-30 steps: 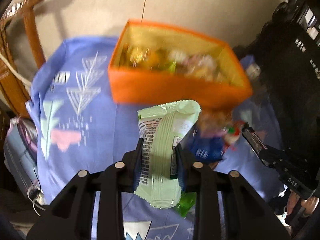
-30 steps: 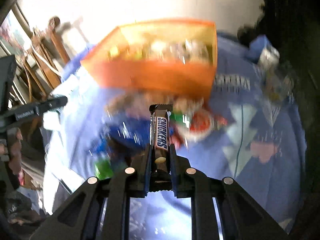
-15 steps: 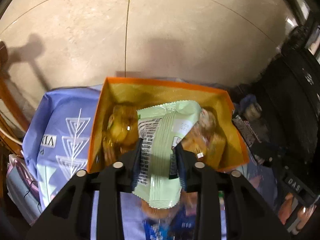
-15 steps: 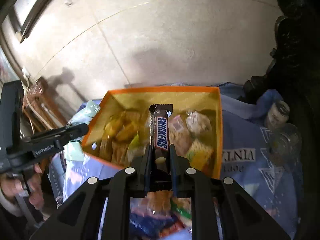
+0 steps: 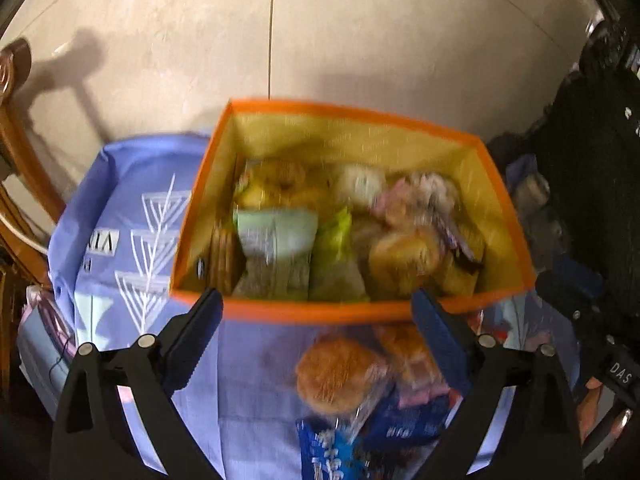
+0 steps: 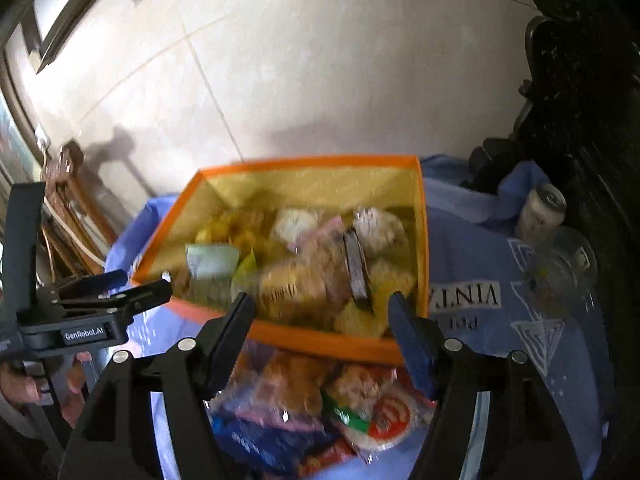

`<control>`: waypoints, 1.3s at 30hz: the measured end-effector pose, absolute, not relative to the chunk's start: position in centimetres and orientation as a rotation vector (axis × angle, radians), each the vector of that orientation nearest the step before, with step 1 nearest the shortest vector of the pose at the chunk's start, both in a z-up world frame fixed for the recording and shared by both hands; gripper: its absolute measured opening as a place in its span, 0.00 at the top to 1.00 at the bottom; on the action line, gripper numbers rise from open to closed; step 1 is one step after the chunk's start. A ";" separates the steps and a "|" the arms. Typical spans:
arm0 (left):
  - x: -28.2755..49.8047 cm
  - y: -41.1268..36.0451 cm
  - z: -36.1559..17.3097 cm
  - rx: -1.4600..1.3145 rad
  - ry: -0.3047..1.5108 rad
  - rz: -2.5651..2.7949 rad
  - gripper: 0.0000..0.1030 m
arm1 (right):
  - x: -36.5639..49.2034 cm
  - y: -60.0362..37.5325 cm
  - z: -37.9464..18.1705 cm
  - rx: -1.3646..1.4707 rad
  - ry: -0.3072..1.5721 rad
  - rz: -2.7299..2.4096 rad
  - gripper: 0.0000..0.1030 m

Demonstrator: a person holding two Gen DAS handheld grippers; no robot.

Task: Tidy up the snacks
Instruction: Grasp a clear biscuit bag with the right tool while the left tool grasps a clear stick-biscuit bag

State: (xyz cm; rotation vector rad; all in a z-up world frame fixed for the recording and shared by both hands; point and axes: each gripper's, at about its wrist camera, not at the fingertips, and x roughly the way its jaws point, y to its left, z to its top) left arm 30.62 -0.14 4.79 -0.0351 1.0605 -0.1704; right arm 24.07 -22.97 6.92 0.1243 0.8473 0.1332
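An orange box (image 5: 320, 314) with a yellow lining stands on a blue cloth (image 5: 120, 240) and holds several snacks; it also shows in the right wrist view (image 6: 320, 338). A pale green packet (image 5: 276, 236) lies in its left part. A brown Snickers bar (image 6: 356, 266) lies in its right part. My left gripper (image 5: 316, 312) is open and empty just in front of the box's near wall. My right gripper (image 6: 320, 316) is open and empty over the same wall. Loose snacks (image 5: 352, 392) lie on the cloth below both grippers (image 6: 320, 412).
A white can (image 6: 540, 214) and a clear glass (image 6: 568, 264) stand on the cloth at the right. Wooden chairs (image 5: 16, 160) stand left of the table. Dark furniture (image 6: 580, 80) rises at the right. The left gripper's body shows in the right wrist view (image 6: 92, 316).
Both grippers have opened. The green packet and the Snickers bar have dropped out of them into the orange box.
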 end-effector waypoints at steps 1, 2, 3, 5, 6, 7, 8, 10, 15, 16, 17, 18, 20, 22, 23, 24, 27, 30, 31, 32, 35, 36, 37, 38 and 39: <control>30.0 -0.1 4.2 -0.028 1.074 -0.166 0.10 | 23.5 -22.9 6.6 0.118 0.854 0.133 0.32; 29.6 0.0 3.8 -0.029 1.081 -0.164 0.10 | 23.0 -22.9 6.2 0.115 0.865 0.134 0.32; 29.1 0.1 3.4 -0.031 1.090 -0.164 0.10 | 22.6 -22.9 5.8 0.111 0.875 0.135 0.32; 28.2 0.1 2.4 -0.033 1.113 -0.162 0.10 | 21.9 -22.9 5.1 0.095 0.887 0.125 0.32; 27.8 0.1 2.0 -0.034 1.127 -0.162 0.10 | 21.5 -22.9 4.7 0.091 0.894 0.122 0.32; 27.4 0.0 1.3 -0.033 1.143 -0.166 0.10 | 21.3 -22.9 4.5 0.090 0.900 0.123 0.32; 27.1 -0.2 0.9 -0.030 1.154 -0.171 0.10 | 21.0 -23.0 4.2 0.089 0.908 0.123 0.31; 26.5 -0.7 -0.5 -0.026 1.187 -0.180 0.10 | 20.7 -23.0 3.7 0.088 0.917 0.121 0.31; 26.4 -1.8 -3.3 -0.013 1.240 -0.196 0.10 | 20.4 -23.2 2.4 0.095 0.959 0.115 0.31; 26.5 -2.1 -4.0 -0.008 1.254 -0.199 0.10 | 20.4 -23.1 2.3 0.092 0.962 0.109 0.31; 26.5 -2.3 -4.6 -0.003 1.264 -0.200 0.10 | 20.5 -23.1 2.3 0.089 0.964 0.106 0.31; 26.6 -2.5 -5.0 0.001 1.271 -0.203 0.10 | 20.5 -23.0 2.3 0.084 0.965 0.103 0.31; 26.9 -2.7 -6.2 0.004 1.293 -0.204 0.10 | 20.5 -22.8 2.4 0.067 0.964 0.092 0.31; 27.1 -2.4 -7.1 -0.018 1.305 -0.209 0.10 | 20.5 -22.5 2.5 0.043 0.961 0.084 0.31; 27.2 -2.3 -7.3 -0.030 1.306 -0.213 0.16 | 20.6 -22.3 2.5 0.031 0.960 0.080 0.31; 27.3 -2.1 -7.6 -0.039 1.306 -0.219 0.22 | 20.5 -22.1 2.5 0.017 0.958 0.076 0.30; 27.5 -2.1 -8.2 -0.015 1.312 -0.233 0.28 | 20.6 -21.5 2.5 -0.024 0.961 0.069 0.30; 27.2 -2.3 -8.1 0.012 1.293 -0.245 0.36 | 20.7 -20.8 2.5 -0.055 0.961 0.062 0.30; 27.0 -2.1 -7.9 0.000 1.288 -0.250 0.37 | 20.7 -20.6 2.6 -0.067 0.961 0.058 0.29; 27.0 -1.9 -7.9 -0.012 1.288 -0.252 0.38 | 20.7 -20.3 2.7 -0.085 0.960 0.052 0.29; 26.8 -0.7 -7.4 -0.038 1.285 -0.246 0.40 | 20.6 -19.7 3.0 -0.113 0.954 0.049 0.29; 26.6 -0.2 -7.3 -0.037 1.282 -0.239 0.41 | 20.6 -19.6 3.1 -0.122 0.952 0.046 0.28; 26.3 0.2 -7.1 -0.041 1.281 -0.237 0.41 | 20.6 -19.4 3.2 -0.130 0.951 0.042 0.27; 26.0 0.5 -6.9 -0.047 1.277 -0.235 0.42 | 20.6 -19.3 3.2 -0.133 0.950 0.041 0.27; 25.8 0.8 -6.6 -0.050 1.272 -0.232 0.44 | 20.6 -19.1 3.3 -0.137 0.949 0.040 0.26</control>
